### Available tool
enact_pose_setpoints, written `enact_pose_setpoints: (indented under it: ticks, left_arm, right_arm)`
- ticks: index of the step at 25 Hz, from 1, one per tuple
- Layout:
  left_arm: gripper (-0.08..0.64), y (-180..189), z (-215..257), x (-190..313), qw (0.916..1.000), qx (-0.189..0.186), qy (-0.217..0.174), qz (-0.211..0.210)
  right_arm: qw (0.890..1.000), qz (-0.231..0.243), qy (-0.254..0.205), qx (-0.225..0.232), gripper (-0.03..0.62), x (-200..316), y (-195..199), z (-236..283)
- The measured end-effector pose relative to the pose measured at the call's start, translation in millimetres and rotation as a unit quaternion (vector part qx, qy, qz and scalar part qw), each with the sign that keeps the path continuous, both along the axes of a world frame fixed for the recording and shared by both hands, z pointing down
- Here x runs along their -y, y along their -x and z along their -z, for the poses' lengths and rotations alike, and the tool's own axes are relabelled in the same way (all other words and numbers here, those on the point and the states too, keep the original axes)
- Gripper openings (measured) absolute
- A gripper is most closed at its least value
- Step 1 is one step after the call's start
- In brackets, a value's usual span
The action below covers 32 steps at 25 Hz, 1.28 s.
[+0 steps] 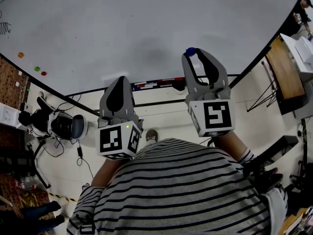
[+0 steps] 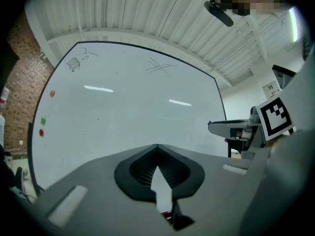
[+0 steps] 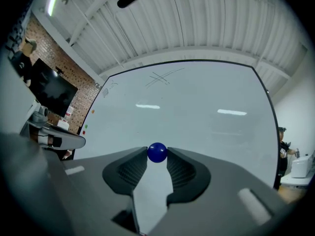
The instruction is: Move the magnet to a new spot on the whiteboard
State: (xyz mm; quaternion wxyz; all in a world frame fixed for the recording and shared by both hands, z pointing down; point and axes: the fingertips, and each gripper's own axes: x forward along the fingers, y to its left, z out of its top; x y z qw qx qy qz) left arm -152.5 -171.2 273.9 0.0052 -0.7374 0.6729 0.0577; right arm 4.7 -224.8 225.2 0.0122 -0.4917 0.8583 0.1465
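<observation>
Right gripper (image 3: 157,156) is closed on the blue ball magnet (image 3: 157,152), pinched at the very tips of the jaws so the ball sticks out in front and can meet the board first. In the head view it is low on the whiteboard (image 1: 146,28), right of centre, just above the bottom edge. Cannot tell whether the magnet touches the surface or sits just off it. Jaws point straight at the board, which suits a clean pull-off or press-on. Left gripper (image 1: 119,82) has its jaws together with nothing between them. It is held lower and to the left, near the board's bottom edge, and looks parked out of the way since one gripper is enough here. Orange (image 1: 20,55), green (image 1: 36,68) and red (image 1: 44,73) magnets sit far left on the board, well apart from the blue one. The wide middle of the board is bare, so there is plenty of room for a new spot. Step judged: magnet in grip, placing not yet done. Risk: the tip-only hold on a round ball could slip.
</observation>
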Motion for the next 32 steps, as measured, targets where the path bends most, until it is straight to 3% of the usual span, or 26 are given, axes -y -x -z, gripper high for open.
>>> enact_pose_setpoints:
  ticks: [8, 16, 27, 32]
  left_arm:
    - [0.015, 28.0, 9.8, 29.5, 0.9997, 0.001, -0.020, -0.017]
    - [0.015, 78.6, 29.2, 80.2, 0.9991, -0.016, -0.020, -0.034]
    - [0.015, 93.0, 25.4, 100.0, 0.9977, -0.029, -0.021, -0.057]
    - [0.015, 79.1, 27.6, 91.2, 0.9980, -0.024, -0.021, -0.055]
  right_arm:
    - [0.999, -0.029, -0.039, -0.002, 0.124, 42.1, 26.5, 23.9]
    - [0.998, -0.049, -0.036, -0.008, 0.124, 96.3, 73.5, 35.1]
    - [0.995, -0.083, -0.042, -0.025, 0.126, 114.0, 83.4, 24.4]
    - [0.997, -0.068, -0.045, -0.009, 0.125, 101.9, 71.9, 29.8]
